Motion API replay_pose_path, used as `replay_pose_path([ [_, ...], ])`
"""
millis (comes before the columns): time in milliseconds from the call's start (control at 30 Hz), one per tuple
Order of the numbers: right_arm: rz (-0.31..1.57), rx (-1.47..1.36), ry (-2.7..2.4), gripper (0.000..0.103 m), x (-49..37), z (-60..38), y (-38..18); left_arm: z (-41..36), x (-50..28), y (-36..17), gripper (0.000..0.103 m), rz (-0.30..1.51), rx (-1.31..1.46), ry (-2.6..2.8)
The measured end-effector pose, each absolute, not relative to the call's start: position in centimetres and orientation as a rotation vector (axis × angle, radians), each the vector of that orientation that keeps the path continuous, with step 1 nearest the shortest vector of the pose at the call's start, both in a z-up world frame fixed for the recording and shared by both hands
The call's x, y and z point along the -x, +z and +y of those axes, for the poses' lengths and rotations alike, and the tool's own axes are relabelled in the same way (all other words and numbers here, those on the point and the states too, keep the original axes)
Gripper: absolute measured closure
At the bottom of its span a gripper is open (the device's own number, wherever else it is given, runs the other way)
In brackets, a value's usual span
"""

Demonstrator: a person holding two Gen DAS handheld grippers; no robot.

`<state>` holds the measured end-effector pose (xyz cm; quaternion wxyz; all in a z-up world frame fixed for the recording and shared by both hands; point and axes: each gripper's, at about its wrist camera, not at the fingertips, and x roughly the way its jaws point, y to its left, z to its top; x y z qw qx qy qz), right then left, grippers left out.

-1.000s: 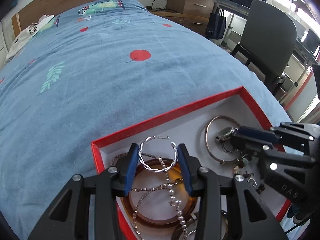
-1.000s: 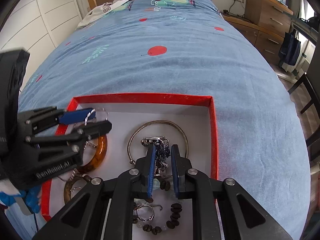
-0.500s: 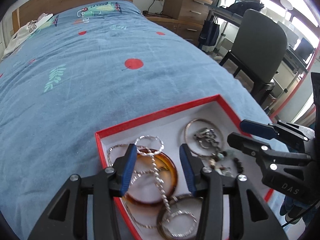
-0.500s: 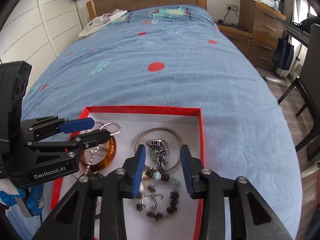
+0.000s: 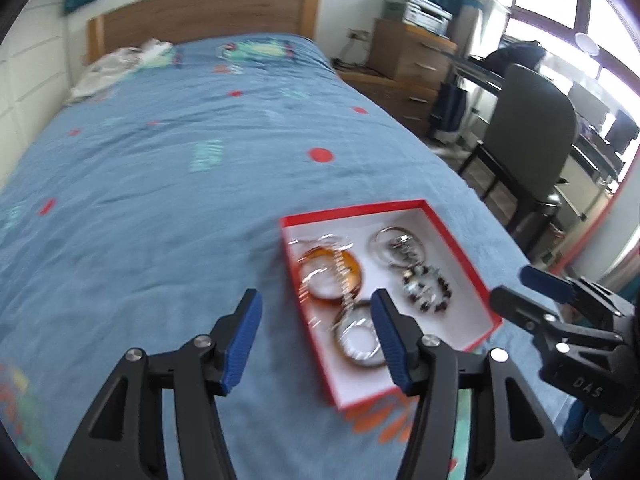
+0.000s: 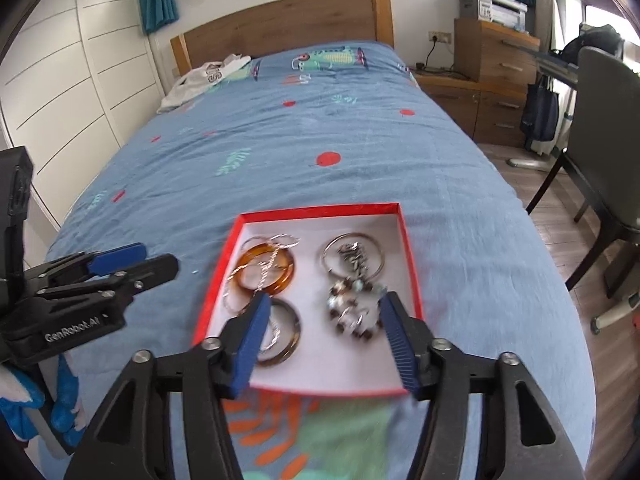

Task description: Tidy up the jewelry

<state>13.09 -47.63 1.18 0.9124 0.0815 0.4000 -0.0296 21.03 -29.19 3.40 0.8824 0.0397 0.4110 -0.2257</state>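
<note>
On the blue patterned bedspread [image 6: 280, 152] sat the shallow red-rimmed white cardboard box [image 6: 408, 240], gathering the amber bangles [image 6: 266, 270], silver hoop [image 6: 352, 258] and dark beaded bracelet [image 6: 352, 312] together; the left gripper [image 5: 316, 338] and right gripper [image 6: 324, 340] hung above it, jaws spread, empty.

Both wrist cameras are looking forward and down along the blue-quilted bed [image 6: 280, 152] toward its wooden headboard [image 6: 280, 24], sharing the nearby red-rimmed white jewelry box [image 5: 452, 236] [image 6: 410, 256]; each is catching the other's fingers at its edge.
</note>
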Motion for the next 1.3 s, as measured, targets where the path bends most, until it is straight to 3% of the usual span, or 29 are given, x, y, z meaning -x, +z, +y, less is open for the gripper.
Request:
replay_pose_path([
  [233,0.776,-0.174,-0.041,0.034,-7.8,-43.2,3.4,-23.0,-13.9,4.8,0.035,0.822,-0.081,-0.364],
  [367,0.753,-0.157,-0.043,0.014,-4.9,-40.6,4.2,-20.4,-10.8,5.3,0.034,0.803,-0.100,-0.320],
  [567,0.734,-0.129,-0.040,0.001,-1.7,-37.5,5.0,-16.4,-7.1,6.4,0.034,0.755,-0.109,-0.251],
  [867,0.719,-0.110,-0.050,0.001,1.6,-36.7,6.0,-11.9,-4.5,7.8,0.034,0.705,-0.130,-0.140],
  [1300,0.742,-0.120,-0.107,0.001,3.5,-39.3,5.3,-13.4,-4.1,8.1,0.034,0.729,-0.137,-0.144],
])
